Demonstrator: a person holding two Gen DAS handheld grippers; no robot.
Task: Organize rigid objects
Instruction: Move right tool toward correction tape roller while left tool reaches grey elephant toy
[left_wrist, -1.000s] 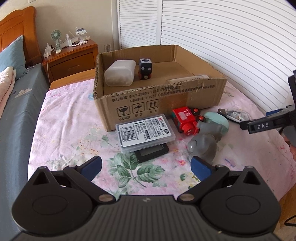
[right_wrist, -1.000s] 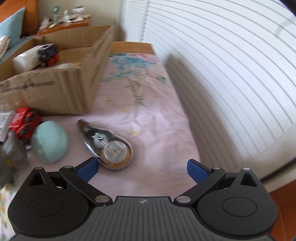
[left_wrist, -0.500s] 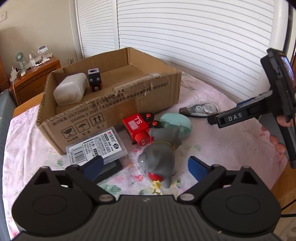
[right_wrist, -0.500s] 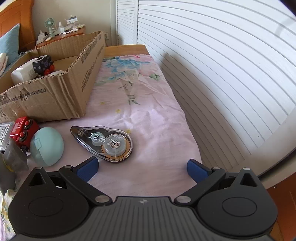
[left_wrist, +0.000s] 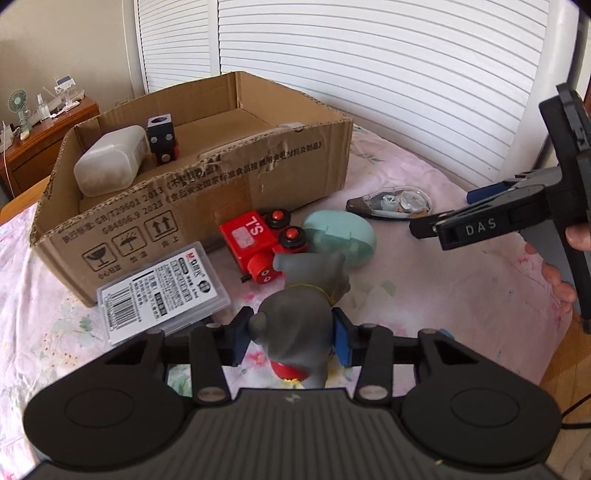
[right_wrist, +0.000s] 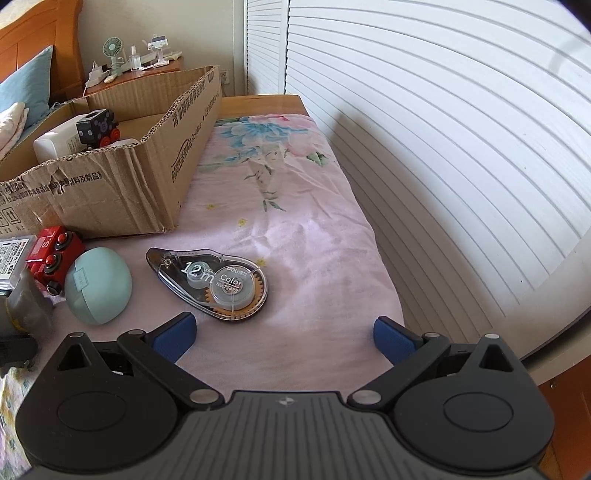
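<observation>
My left gripper (left_wrist: 291, 334) is shut on a grey toy elephant (left_wrist: 299, 317) that rests on the flowered cloth. Just beyond it lie a red toy train car (left_wrist: 255, 240), a mint green egg-shaped case (left_wrist: 340, 236) and a clear plastic card box (left_wrist: 162, 291). An open cardboard box (left_wrist: 207, 184) holds a white container (left_wrist: 109, 160) and a black toy block (left_wrist: 160, 138). My right gripper (right_wrist: 284, 338) is open and empty, just short of a correction tape dispenser (right_wrist: 218, 284); it also shows in the left wrist view (left_wrist: 476, 210).
The table's right edge runs along a white louvred wall (right_wrist: 443, 147). A wooden nightstand (left_wrist: 44, 144) with a small fan stands at the back left. A bed with a blue pillow (right_wrist: 22, 85) lies to the left.
My left gripper moved forward and right to the grey elephant and closed on it. My right gripper drew slightly nearer the correction tape and stayed open.
</observation>
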